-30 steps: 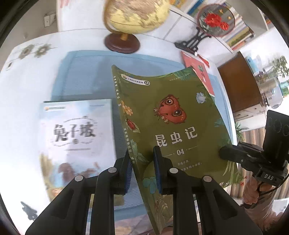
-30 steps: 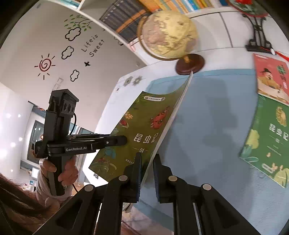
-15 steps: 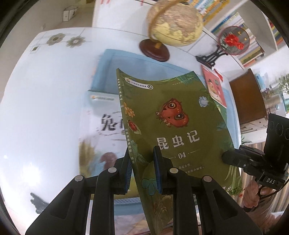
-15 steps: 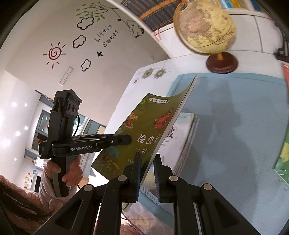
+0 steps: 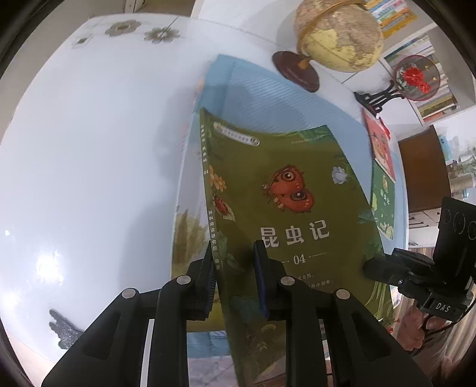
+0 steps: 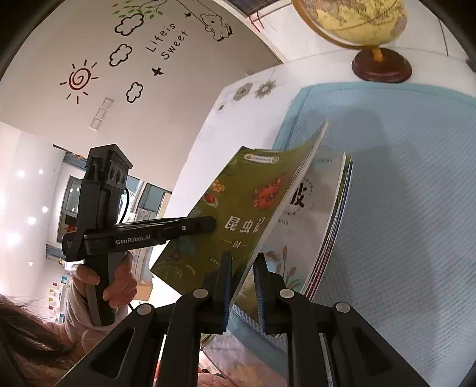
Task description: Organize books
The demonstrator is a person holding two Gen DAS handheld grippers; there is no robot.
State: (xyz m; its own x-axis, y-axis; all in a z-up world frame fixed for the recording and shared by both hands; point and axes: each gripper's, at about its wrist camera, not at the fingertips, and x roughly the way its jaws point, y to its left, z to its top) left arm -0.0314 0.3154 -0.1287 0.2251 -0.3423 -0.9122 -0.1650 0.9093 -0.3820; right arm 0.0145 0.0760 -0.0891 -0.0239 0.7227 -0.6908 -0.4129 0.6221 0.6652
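While both the left gripper and right gripper clamp the green book, it hangs tilted over the stack on the mat; red book and another green one remain loose.

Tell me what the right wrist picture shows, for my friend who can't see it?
Two grippers, the right and the left, hold a tilted green book above a stack of books on a blue mat. A globe stands behind.
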